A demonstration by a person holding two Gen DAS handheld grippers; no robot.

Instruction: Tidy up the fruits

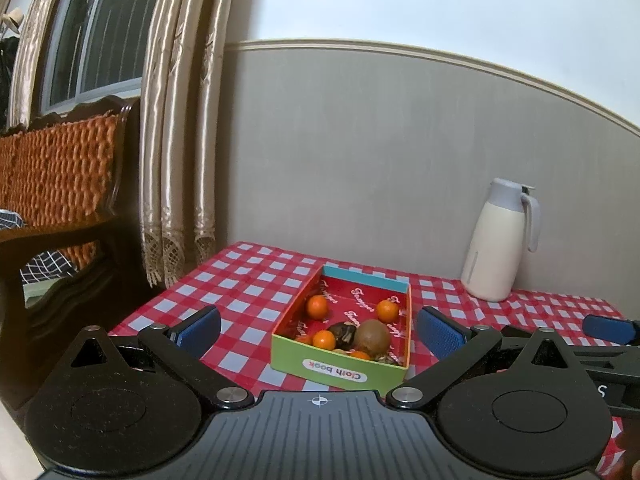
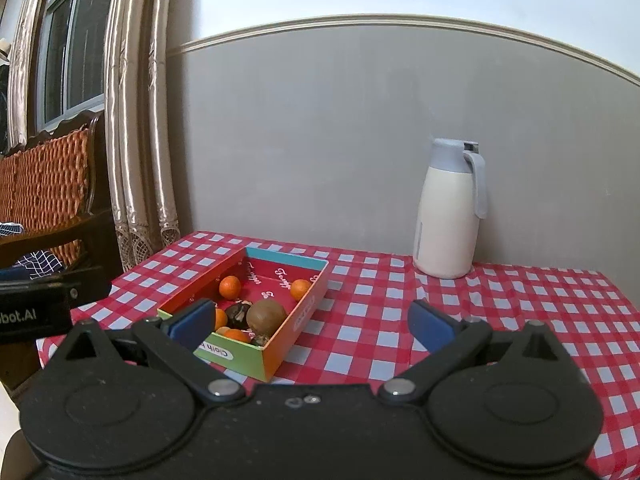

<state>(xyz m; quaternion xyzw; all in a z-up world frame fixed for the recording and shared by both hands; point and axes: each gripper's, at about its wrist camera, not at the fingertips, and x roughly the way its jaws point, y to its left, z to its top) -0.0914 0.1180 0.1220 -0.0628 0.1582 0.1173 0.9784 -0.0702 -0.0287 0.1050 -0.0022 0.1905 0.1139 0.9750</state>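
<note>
- Left gripper [image 1: 320, 330]: jaws spread wide, nothing between the blue pads [image 1: 440, 336]. It hovers low over the near table edge, aimed at the box.
- Right gripper [image 2: 314, 322]: jaws likewise spread wide and empty, held to the right of the left gripper. Its left pad [image 2: 194, 322] overlaps the box's near corner in the right wrist view; contact cannot be determined.
- Box [image 1: 338, 374]: open-topped cardboard tray with a green near wall marked "Cloth book", an orange side wall, a blue far wall and a red printed floor. It sits on the table [image 1: 248, 292], toward the left side.
- Fruits, all inside the box:
  - Kiwi [image 1: 372, 336]: brown, near the front right.
  - Tangerines: one at the rear left [image 1: 317, 306], one at the rear right [image 1: 387, 310], one at the front left [image 1: 324, 340], and a partly hidden one against the near wall [image 1: 360, 355].
  - Dark fruit [image 1: 342, 334]: touching the kiwi's left side; type not identifiable.
- Jug [image 2: 450, 210]: white body, grey lid and handle, upright at the table's rear by the wall, well apart from the box.
- Table covering: red-and-white check cloth.
</note>
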